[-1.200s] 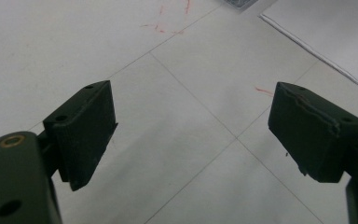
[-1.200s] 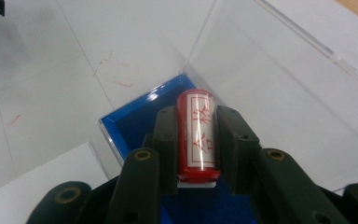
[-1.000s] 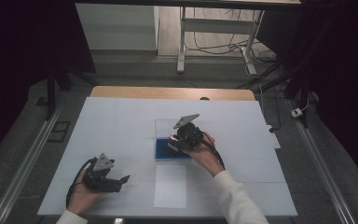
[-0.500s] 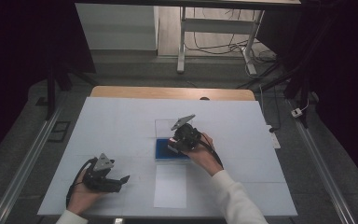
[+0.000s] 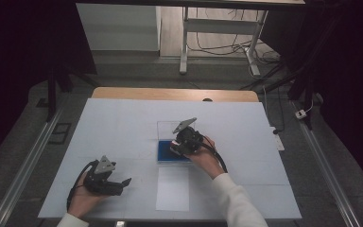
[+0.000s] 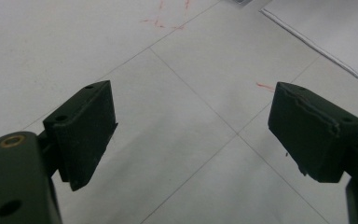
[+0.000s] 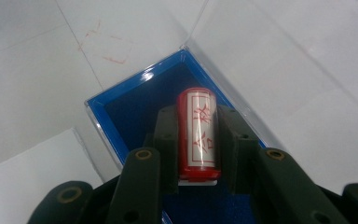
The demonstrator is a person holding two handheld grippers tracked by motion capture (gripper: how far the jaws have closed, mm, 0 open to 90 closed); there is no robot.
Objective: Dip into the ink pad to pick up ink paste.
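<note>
My right gripper (image 7: 196,140) is shut on a red stamp (image 7: 196,133), a short cylinder with a white label bearing red characters. It holds the stamp just over the blue-lined tray (image 7: 126,109) of a clear case, whose transparent lid (image 7: 242,56) lies folded open behind. From above, the right gripper (image 5: 182,144) sits over the blue case (image 5: 165,150) at mid-table. My left gripper (image 6: 191,135) stands open over bare white tabletop with nothing between its jaws; in the high view the left gripper (image 5: 123,183) rests near the front left edge.
A white sheet of paper (image 5: 172,188) lies in front of the case. The white table cover (image 5: 123,127) carries thin grid lines and faint red marks (image 6: 161,21). A wooden edge (image 5: 123,93) runs along the far side.
The right gripper's grey plate has tipped slightly; otherwise both hands stay where they were.
</note>
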